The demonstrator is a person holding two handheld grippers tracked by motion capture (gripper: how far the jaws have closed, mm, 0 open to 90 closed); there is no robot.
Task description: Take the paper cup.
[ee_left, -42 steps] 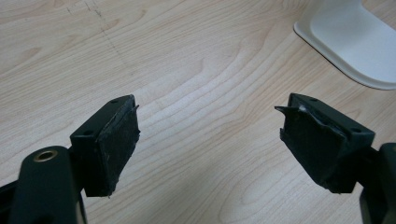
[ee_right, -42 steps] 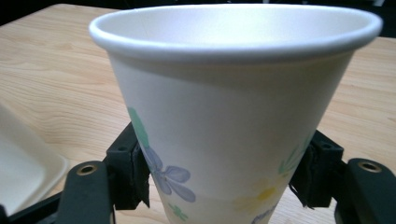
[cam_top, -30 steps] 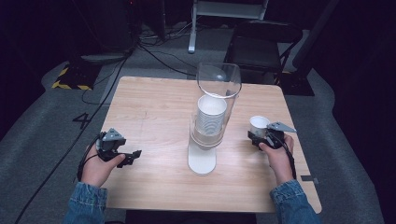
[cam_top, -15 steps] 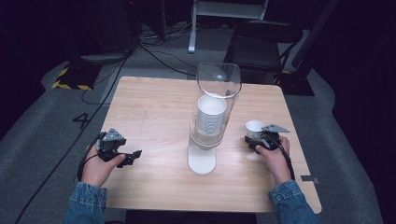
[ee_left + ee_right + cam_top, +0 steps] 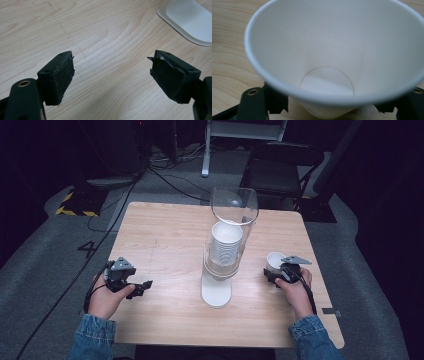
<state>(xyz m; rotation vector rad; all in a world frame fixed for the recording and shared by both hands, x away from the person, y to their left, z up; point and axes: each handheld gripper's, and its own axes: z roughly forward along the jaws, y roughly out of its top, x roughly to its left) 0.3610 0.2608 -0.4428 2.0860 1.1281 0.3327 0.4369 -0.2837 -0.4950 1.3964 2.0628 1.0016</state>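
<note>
A white paper cup (image 5: 275, 260) sits in my right gripper (image 5: 272, 272) at the table's right side. In the right gripper view the cup (image 5: 332, 50) opens toward the camera, and the gripper (image 5: 332, 105) is shut on its lower part from both sides. At mid-table stands a clear tube dispenser (image 5: 233, 215) on a white base (image 5: 216, 292), with a stack of white cups (image 5: 226, 242) inside. My left gripper (image 5: 142, 287) is open near the front left, with bare wood between its pads (image 5: 60, 77).
The wooden table (image 5: 165, 240) stretches wide to the left and behind the dispenser. A corner of the dispenser's white base (image 5: 190, 20) lies ahead and right of the left gripper. A black chair (image 5: 280, 165) and cables (image 5: 165, 175) are on the floor beyond the far edge.
My right gripper has shifted slightly toward the dispenser and the near edge with the cup in it. The left gripper has not moved.
</note>
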